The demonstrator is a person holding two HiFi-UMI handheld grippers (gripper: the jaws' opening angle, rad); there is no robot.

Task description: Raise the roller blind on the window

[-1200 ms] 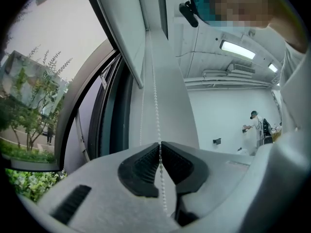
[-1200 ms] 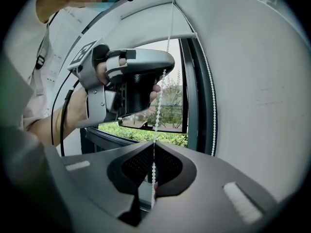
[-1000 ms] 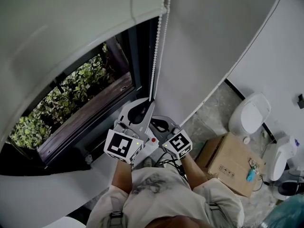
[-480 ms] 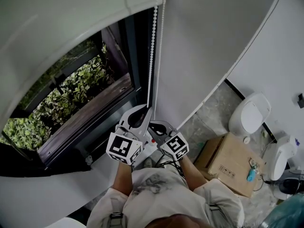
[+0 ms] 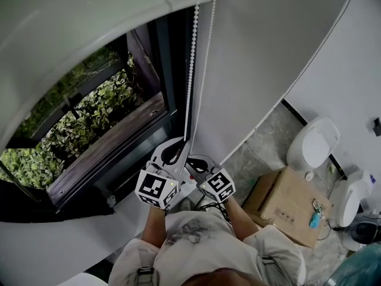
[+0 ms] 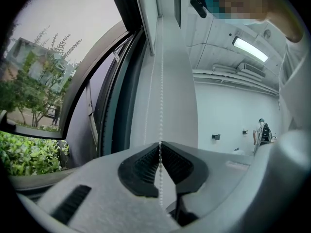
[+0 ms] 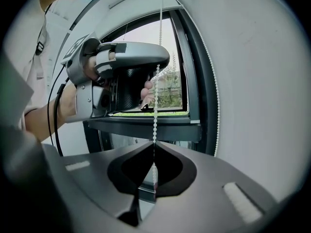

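Gripping the chain: both grippers are clamped on one strand of the white bead chain (image 5: 191, 82), which hangs down the right edge of the window (image 5: 89, 121).
Left gripper (image 5: 185, 142): the jaws are pinched nearly together, with the beads caught between the tips of the ribbed pads (image 6: 146, 165). It is the upper of the two on the strand.
Right gripper (image 5: 190, 159): the jaws are closed to a slit on the same strand, just beneath the left gripper, and the beads run on down behind them.
Arms: the left forearm (image 5: 153, 224) and right forearm (image 5: 239, 210) reach out side by side from the person's chest. They are close together, with the marker cubes almost touching.
Left hand: in the right gripper view, the fingers (image 7: 146, 92) wrap the left gripper's handle, and a black cable (image 7: 51, 115) loops below the wrist.
Roller blind (image 5: 71, 28): covers the upper part of the window. Its bottom edge sits partway up, so green foliage (image 5: 65, 136) shows through the glass below.
Second strand (image 5: 206, 52): hangs free just right of the gripped one, against the white wall (image 5: 268, 46).
Floor: a cardboard box (image 5: 286, 204) sits near the wall's foot.
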